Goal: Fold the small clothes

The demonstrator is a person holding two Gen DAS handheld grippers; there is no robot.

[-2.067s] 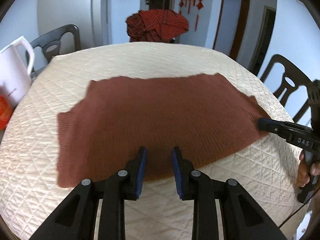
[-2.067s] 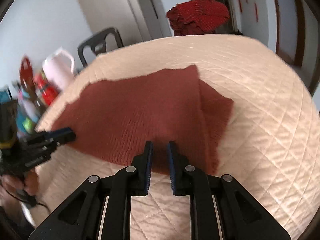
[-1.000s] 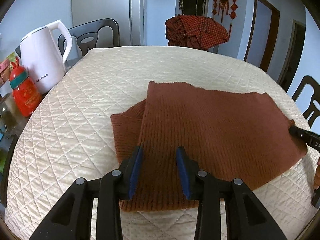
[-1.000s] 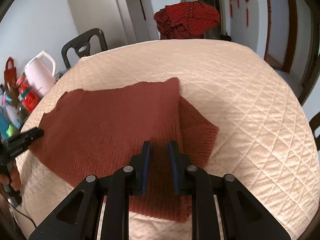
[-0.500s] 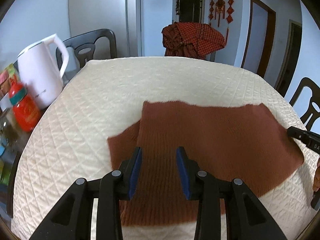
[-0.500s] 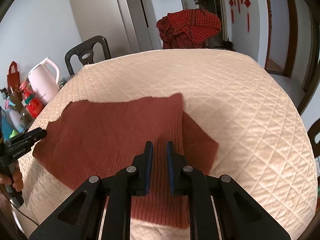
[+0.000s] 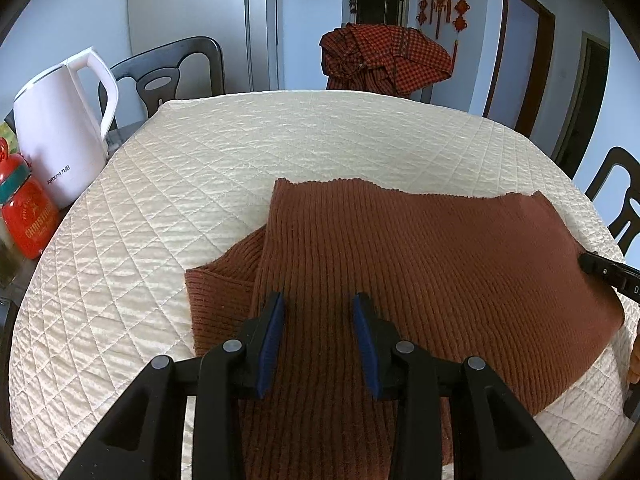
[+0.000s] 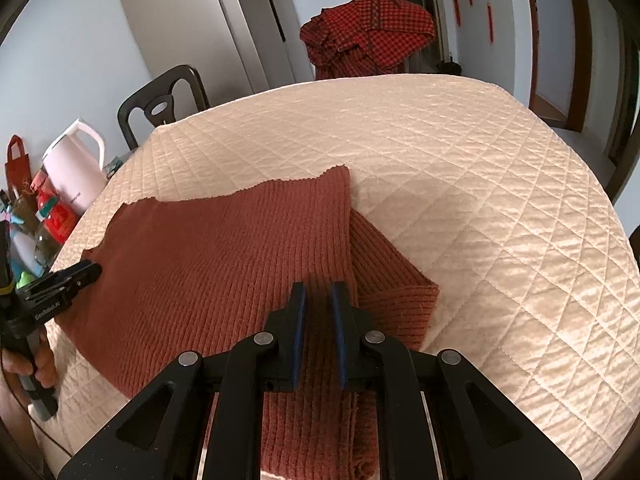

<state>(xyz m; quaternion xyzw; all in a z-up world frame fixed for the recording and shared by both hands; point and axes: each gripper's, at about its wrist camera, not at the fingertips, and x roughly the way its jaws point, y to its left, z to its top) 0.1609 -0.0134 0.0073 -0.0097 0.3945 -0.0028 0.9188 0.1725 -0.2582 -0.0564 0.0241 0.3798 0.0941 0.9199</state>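
Note:
A rust-brown ribbed sweater (image 7: pixel 400 260) (image 8: pixel 220 248) lies on the quilted cream table (image 7: pixel 280 140) (image 8: pixel 480 160), with a sleeve (image 7: pixel 220 280) (image 8: pixel 392 280) folded under each side edge. My left gripper (image 7: pixel 318 320) hangs over the sweater's left side. Its pads stand well apart, and flat knit runs unpinched through the gap. My right gripper (image 8: pixel 318 308) is at the sweater's right side, its pads nearly together on a strip of knit. Each gripper's tip shows in the other view at a cloth edge: the left gripper (image 8: pixel 90 270) and the right gripper (image 7: pixel 592 264).
A white kettle (image 7: pixel 60 128) (image 8: pixel 76 168) and a red jar (image 7: pixel 28 216) stand at the table's left rim. Dark chairs (image 7: pixel 172 68) (image 7: pixel 616 200) ring the table, and a red checked cloth (image 7: pixel 384 56) drapes one at the back. A hand (image 8: pixel 36 364) holds the left gripper's handle.
My left gripper has slid forward over the sweater, whose knit now reaches the bottom of its view. The right gripper's pads have drawn a little closer together on the knit.

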